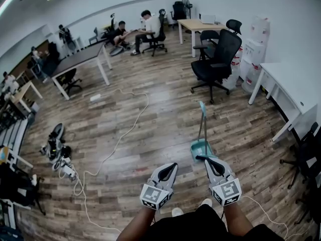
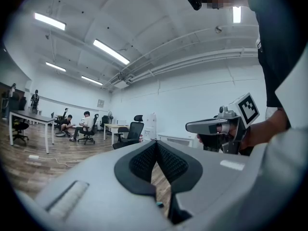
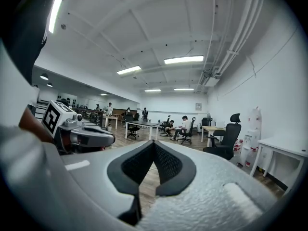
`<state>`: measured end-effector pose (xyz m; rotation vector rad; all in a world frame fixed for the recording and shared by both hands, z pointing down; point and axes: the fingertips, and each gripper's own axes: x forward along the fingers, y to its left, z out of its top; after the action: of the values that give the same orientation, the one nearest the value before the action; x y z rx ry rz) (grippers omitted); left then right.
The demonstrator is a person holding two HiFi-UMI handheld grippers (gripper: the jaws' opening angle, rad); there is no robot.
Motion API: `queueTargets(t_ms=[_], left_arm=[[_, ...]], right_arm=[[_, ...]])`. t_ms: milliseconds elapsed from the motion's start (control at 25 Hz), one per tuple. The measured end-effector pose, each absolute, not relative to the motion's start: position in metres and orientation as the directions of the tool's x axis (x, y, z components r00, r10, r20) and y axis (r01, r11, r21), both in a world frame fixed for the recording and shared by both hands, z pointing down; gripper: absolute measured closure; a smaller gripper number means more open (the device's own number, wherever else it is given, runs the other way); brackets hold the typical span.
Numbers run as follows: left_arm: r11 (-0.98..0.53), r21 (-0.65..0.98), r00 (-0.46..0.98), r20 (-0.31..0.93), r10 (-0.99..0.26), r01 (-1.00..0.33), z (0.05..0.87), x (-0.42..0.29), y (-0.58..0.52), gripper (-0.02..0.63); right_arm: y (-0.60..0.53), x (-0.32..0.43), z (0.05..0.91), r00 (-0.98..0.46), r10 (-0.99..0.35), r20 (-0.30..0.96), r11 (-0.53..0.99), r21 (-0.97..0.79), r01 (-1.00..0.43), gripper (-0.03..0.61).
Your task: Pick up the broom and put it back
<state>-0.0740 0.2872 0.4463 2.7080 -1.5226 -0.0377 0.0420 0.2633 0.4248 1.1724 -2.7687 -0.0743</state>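
The wood-plank floor (image 1: 165, 129) bears a teal broom (image 1: 201, 143) standing upright. A white cable (image 1: 118, 141) snakes across the boards. A black office chair (image 1: 218, 59) stands farther off.

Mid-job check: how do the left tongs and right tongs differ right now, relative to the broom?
The right tongs have their tip close beside the base of the upright teal broom; the left tongs sit further to its left, clearly apart. In the head view the left tongs slant rightward, the right tongs leftward. Shared: both are shut and hold nothing.
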Motion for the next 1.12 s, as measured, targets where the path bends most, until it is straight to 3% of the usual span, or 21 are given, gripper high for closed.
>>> queueTargets(t_ms=[520, 1120], left_arm=[[-0.499, 0.065, 0.501, 0.025, -0.865, -0.864, 0.447, -0.086, 0.263, 0.595], [-0.469, 0.024, 0.469, 0.015, -0.883, -0.883, 0.448, -0.085, 0.165, 0.595]], right_arm=[[0.237, 0.026, 0.422, -0.677, -0.725, 0.126, 0.688, 0.19, -0.701, 0.575], [0.128, 0.031, 0.424, -0.699, -0.707, 0.11, 0.707, 0.142, -0.693, 0.575]])
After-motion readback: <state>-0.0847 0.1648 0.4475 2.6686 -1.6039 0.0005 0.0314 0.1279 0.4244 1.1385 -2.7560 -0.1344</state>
